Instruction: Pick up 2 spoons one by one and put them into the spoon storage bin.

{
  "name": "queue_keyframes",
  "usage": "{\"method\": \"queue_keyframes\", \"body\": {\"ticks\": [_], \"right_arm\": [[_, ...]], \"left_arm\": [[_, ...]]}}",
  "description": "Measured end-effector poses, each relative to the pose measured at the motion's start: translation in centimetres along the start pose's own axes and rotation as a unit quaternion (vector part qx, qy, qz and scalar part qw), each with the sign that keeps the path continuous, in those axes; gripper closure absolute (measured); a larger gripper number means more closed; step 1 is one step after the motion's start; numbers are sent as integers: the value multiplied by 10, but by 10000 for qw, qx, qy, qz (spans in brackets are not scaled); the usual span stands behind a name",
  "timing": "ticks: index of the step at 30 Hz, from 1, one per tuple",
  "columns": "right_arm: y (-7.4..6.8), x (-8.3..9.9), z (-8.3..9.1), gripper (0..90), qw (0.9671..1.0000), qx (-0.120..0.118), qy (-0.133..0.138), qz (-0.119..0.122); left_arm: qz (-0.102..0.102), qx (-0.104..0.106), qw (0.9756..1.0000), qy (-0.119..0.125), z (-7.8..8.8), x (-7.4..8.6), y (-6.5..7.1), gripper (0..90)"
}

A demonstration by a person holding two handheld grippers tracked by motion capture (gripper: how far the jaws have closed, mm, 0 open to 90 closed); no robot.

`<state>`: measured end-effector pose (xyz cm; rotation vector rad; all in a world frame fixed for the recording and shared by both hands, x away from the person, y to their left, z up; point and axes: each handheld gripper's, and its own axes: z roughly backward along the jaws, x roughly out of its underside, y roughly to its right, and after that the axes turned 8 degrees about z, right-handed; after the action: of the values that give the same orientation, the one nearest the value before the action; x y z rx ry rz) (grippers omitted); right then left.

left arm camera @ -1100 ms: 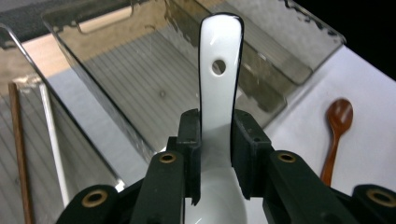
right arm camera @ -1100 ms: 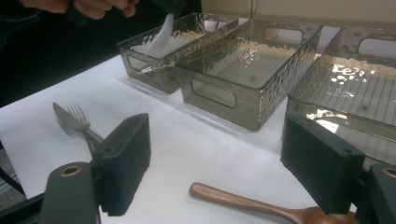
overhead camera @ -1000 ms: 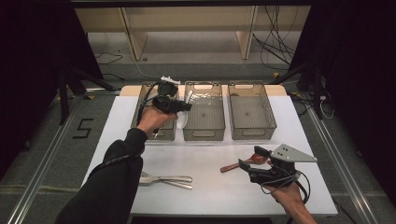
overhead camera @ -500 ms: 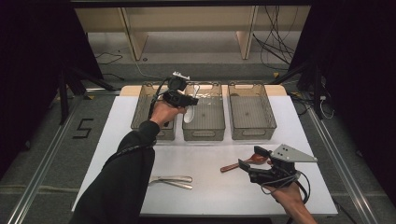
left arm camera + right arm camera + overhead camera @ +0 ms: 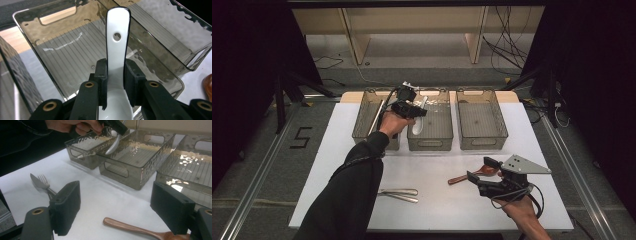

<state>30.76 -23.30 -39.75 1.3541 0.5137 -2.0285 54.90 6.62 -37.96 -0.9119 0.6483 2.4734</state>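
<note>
My left gripper (image 5: 416, 112) is shut on a white spoon (image 5: 417, 125), holding it over the middle clear bin (image 5: 432, 142). In the left gripper view the pads (image 5: 102, 75) clamp the white spoon (image 5: 117, 47) at the neck, with its holed handle pointing away over the bin floor (image 5: 72, 57). My right gripper (image 5: 479, 170) rests low at the front right, open, with a brown wooden spoon (image 5: 461, 178) just beside its jaws. In the right gripper view the wooden spoon (image 5: 130, 227) lies on the table between the wide-apart pads (image 5: 66, 205).
Three clear bins stand in a row at the back: left (image 5: 362, 125), middle, right (image 5: 482, 140). A long pale utensil (image 5: 376, 118) lies in the left bin. A metal knife and fork (image 5: 399, 194) lie on the white table (image 5: 437, 210) at front left.
My left gripper has carried the white spoon rightward from the left bin to above the middle bin and a little lower. The right gripper has stayed put.
</note>
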Motion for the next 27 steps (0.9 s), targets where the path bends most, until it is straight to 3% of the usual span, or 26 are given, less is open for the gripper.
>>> {"method": "queue_keyframes", "body": {"ticks": [3, 5, 11, 14, 18, 24, 27], "right_arm": [[0, 0, 0, 249, 10000, -2, 2, 2], [0, 0, 0, 250, 10000, -1, 5, -6], [0, 0, 0, 249, 10000, 0, -10, -8], [0, 0, 0, 249, 10000, -1, -25, -27], [2, 0, 0, 248, 10000, -11, -34, -28], [7, 1, 0, 246, 9999, -50, -103, -92], [7, 1, -2, 246, 9998, -135, -158, -53]], "left_arm": [[30, 54, 9999, -126, -2, 1, -1, 695], [82, 153, 9997, -184, 1, 1, -1, 570], [-73, 213, 9992, -338, 20, 3, 1, 370], [-103, 374, 9989, -253, 36, 9, 2, 330], [-268, 626, 9974, -228, 61, 28, 2, 298], [-261, 638, 9976, -3, 81, 59, -6, 259], [-313, 494, 9983, -14, 87, 67, -9, 236]]}}
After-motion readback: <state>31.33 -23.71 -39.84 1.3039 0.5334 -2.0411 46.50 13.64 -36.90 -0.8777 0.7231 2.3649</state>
